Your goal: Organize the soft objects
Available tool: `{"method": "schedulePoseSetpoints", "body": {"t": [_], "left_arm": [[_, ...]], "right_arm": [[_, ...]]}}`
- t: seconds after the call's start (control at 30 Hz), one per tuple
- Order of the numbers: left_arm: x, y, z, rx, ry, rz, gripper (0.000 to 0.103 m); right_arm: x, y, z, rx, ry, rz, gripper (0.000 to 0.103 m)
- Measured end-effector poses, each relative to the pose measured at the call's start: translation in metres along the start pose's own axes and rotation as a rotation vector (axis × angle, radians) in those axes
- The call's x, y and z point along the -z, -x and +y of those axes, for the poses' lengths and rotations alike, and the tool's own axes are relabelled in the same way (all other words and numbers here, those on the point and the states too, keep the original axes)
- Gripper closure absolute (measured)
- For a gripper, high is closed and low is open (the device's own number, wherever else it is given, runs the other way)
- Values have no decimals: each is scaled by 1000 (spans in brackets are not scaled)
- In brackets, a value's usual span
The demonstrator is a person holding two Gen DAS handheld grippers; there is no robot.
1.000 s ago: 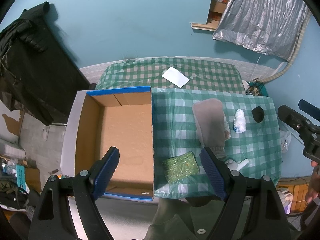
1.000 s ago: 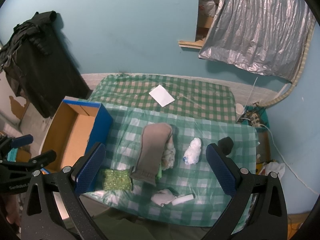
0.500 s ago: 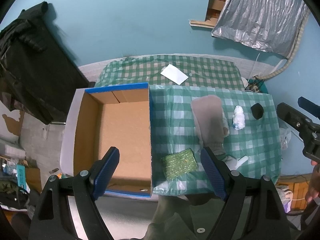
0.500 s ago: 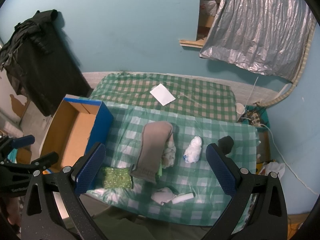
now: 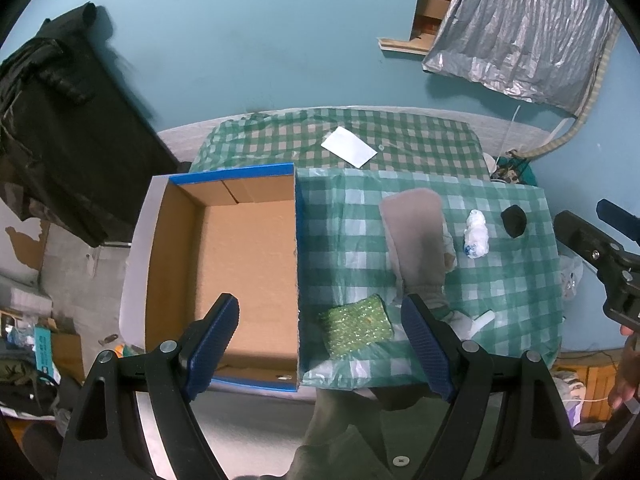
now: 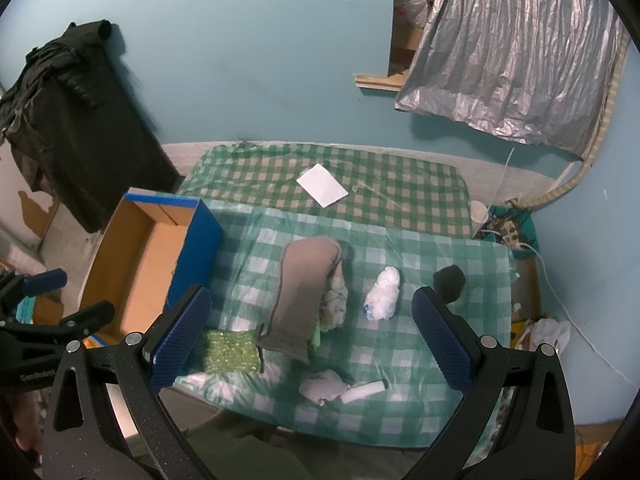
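With both the left gripper (image 5: 320,334) and right gripper (image 6: 310,334) held wide apart and empty above the table, the limp, light grey sock (image 6: 306,300), lying mid-cloth beside the box (image 6: 140,264), is best pinched at its bunched cuff.

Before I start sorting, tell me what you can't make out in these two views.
- Pale bundle: right wrist view, mostly hidden beneath the grey cloth.
- Green item: only a sliver shows under that cloth.
- Box near corner: left wrist view, covered by the left gripper.
- White paper: too small to read.
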State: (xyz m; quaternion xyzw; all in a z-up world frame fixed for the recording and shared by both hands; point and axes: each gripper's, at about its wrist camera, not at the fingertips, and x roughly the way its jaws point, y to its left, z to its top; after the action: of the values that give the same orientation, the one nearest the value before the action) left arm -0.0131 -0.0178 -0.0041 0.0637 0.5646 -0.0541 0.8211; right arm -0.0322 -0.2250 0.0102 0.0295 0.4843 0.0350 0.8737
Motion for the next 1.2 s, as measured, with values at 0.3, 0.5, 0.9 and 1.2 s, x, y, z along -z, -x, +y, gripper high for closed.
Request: {"method": "schedulePoseSetpoints", "body": {"t": [0.3,0.5,0.9,1.2], "left_arm": [[2,0,-4,-5,3,5,18],[4,-3,-13,-10,-3,21,18],[-5,-26,-37,17,-46,64,18],[-19,-63,-67,54,-98,133,18]], "right_arm": [[-2,-2,-1,-1,0,4,2],[1,-2,-2,1,-4,8,2],[-1,-8,-31,30,-10,37,2],[6,-24,-70,71,-30,81,2]]}}
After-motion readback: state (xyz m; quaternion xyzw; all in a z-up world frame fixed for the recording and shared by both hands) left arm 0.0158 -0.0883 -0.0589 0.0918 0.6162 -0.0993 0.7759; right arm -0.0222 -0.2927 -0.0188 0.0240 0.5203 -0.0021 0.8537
